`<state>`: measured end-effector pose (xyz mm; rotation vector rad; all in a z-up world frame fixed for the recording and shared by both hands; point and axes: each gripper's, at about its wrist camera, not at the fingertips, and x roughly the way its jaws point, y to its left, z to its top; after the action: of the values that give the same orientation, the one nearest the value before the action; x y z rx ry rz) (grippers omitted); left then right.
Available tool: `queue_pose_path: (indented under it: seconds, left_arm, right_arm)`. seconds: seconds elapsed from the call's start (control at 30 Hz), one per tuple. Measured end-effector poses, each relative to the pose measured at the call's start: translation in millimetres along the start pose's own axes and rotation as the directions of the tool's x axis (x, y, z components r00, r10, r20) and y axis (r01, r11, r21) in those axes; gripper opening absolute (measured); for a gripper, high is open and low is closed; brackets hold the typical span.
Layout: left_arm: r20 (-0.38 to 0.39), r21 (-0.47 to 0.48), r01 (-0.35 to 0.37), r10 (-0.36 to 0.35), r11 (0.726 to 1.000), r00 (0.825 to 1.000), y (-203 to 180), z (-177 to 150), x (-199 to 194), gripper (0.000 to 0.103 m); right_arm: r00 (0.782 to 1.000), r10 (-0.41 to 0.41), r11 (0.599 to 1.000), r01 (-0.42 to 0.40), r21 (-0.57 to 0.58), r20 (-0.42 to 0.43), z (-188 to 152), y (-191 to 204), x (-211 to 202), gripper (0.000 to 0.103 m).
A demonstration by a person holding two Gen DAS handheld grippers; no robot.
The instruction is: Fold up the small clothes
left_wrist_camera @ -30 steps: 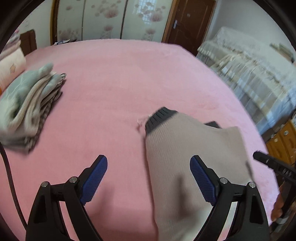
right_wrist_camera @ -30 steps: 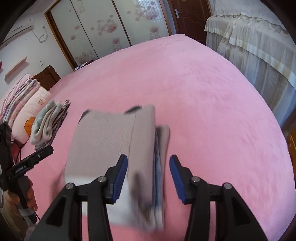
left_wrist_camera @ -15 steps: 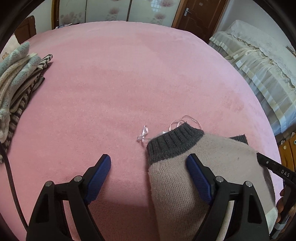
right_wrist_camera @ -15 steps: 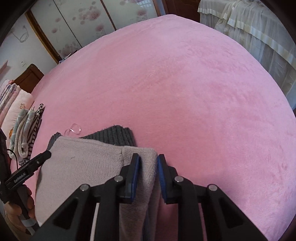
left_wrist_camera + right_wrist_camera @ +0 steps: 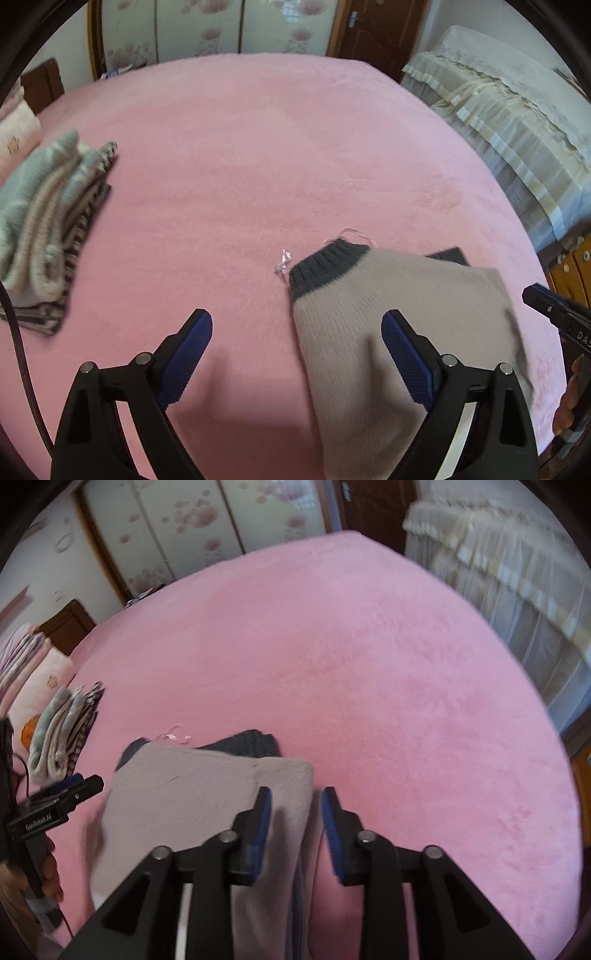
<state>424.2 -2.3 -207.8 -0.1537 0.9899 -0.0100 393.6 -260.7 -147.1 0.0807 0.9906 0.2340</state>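
A beige knit sweater (image 5: 406, 288) with a dark grey collar lies folded on the pink bed (image 5: 258, 147). My left gripper (image 5: 295, 321) hovers over the sweater's left edge. Its jaws are wide and opening, and the pads touch nothing. In the right wrist view the sweater (image 5: 177, 794) shows its folded right edge between the jaws of my right gripper (image 5: 296, 794). Those jaws are opening, with a gap beside the right pad. The front of the sweater is hidden under both grippers.
A stack of folded clothes (image 5: 44, 229) sits at the bed's left, beside a pink pillow (image 5: 14, 136). A small clear plastic tag (image 5: 283, 260) lies by the collar. A second bed with a lace cover (image 5: 517, 122) stands to the right. Wardrobe doors stand behind.
Half a second ago the right jaws pinched the sweater's folded edge; they have now spread apart. Both grippers have drawn back a little from the collar end.
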Motion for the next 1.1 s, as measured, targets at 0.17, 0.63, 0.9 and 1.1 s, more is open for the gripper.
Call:
queue_pose_path:
  seconds: [0.17, 0.63, 0.9, 1.1]
  left_arm:
    - [0.043, 0.066, -0.004, 0.001, 0.998, 0.999, -14, -15, -46, 0.098]
    - [0.079, 0.035, 0.117, -0.119, 0.993, 0.99, -30, -59, -91, 0.098]
    - [-0.1, -0.028, 0.172, -0.174, 0.985, 0.98, -22, -72, -33, 0.098]
    - [-0.1, -0.152, 0.211, -0.228, 0.966, 0.969, -8, -73, -9, 0.098]
  right_arm:
    - [0.998, -0.019, 0.997, 0.023, -0.069, 0.052, -20, 21, -45, 0.072]
    - [0.999, -0.029, 0.993, 0.027, -0.113, -0.015, -61, 42, -72, 0.077]
    - [0.997, -0.033, 0.998, 0.03, -0.061, -0.062, -66, 24, -41, 0.077]
    - [0.995, 0.016, 1.0, -0.016, 0.001, -0.098, -63, 8, -19, 0.077]
